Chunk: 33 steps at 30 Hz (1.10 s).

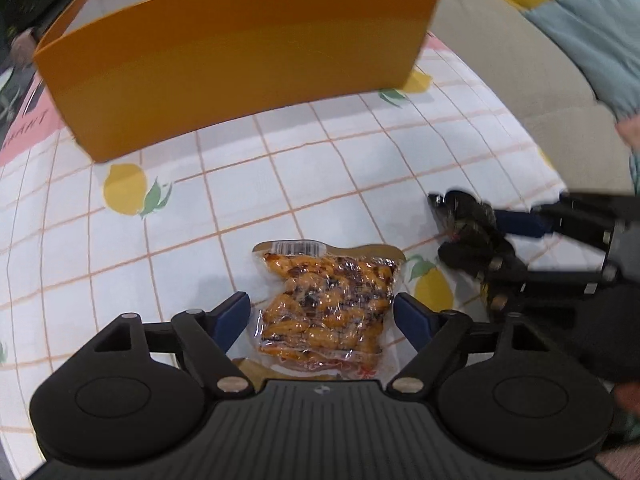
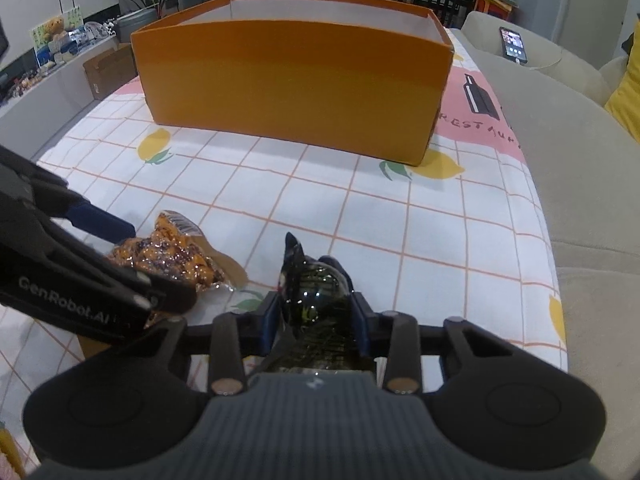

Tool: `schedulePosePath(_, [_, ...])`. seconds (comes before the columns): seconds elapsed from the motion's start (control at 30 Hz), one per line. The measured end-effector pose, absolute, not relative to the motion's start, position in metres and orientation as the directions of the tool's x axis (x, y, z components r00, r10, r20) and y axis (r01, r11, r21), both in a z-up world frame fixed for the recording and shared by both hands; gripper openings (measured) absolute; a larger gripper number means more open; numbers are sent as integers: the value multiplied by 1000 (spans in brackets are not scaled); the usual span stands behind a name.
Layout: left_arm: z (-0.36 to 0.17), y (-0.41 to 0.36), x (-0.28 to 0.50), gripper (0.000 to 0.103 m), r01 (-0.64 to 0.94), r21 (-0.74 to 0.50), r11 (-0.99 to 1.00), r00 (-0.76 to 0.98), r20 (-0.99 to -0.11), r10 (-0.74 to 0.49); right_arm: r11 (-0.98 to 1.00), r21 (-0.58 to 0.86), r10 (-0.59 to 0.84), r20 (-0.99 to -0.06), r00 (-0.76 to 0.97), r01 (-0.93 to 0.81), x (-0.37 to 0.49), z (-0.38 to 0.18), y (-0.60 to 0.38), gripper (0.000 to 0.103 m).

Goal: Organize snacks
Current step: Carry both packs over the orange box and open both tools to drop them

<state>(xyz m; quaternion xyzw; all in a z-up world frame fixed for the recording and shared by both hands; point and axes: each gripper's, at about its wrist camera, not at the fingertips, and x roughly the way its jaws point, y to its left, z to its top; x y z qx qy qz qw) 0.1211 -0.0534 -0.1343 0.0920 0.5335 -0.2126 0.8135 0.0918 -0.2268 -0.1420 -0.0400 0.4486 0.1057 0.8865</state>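
A clear vacuum pack of orange-brown snack (image 1: 326, 304) lies flat on the checked cloth between the open jaws of my left gripper (image 1: 322, 314); the fingers stand on either side and do not touch it. The pack also shows in the right wrist view (image 2: 172, 256), partly under the left gripper (image 2: 120, 264). My right gripper (image 2: 316, 300) is shut on a dark shiny snack packet (image 2: 312, 296), low over the cloth. That packet (image 1: 476, 240) sits to the right in the left wrist view. An open orange box (image 1: 224, 52) (image 2: 296, 80) stands at the back.
The table wears a white checked cloth with lemon prints (image 2: 400, 216). A beige sofa (image 2: 580, 160) runs along the right edge, with a phone (image 2: 513, 44) on it. A cardboard box (image 2: 108, 68) and clutter stand far left.
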Motion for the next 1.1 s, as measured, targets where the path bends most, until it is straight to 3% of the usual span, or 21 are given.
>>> schedulePosePath(0.27, [-139,-73,113,99,517,26,856,393,-895,-210,977,84,184,-803,568,-198,93,-142,-234,35])
schedulePosePath(0.4, [-138,-69,112,89,501,0,866,398,-888,-230,977,103,193,-802,565,-188,95,-142,-237,35])
schedulePosePath(0.63, [-136,-65,110,82,461,-5,887,422,-879,-224,977,77,177,-808,562,-198,95,-141,-233,35])
schedulePosePath(1.1, [-109,-42,97,81,319,-41,947,472,-860,-197,980,59,158,-816,555,-192,76,-127,-230,34])
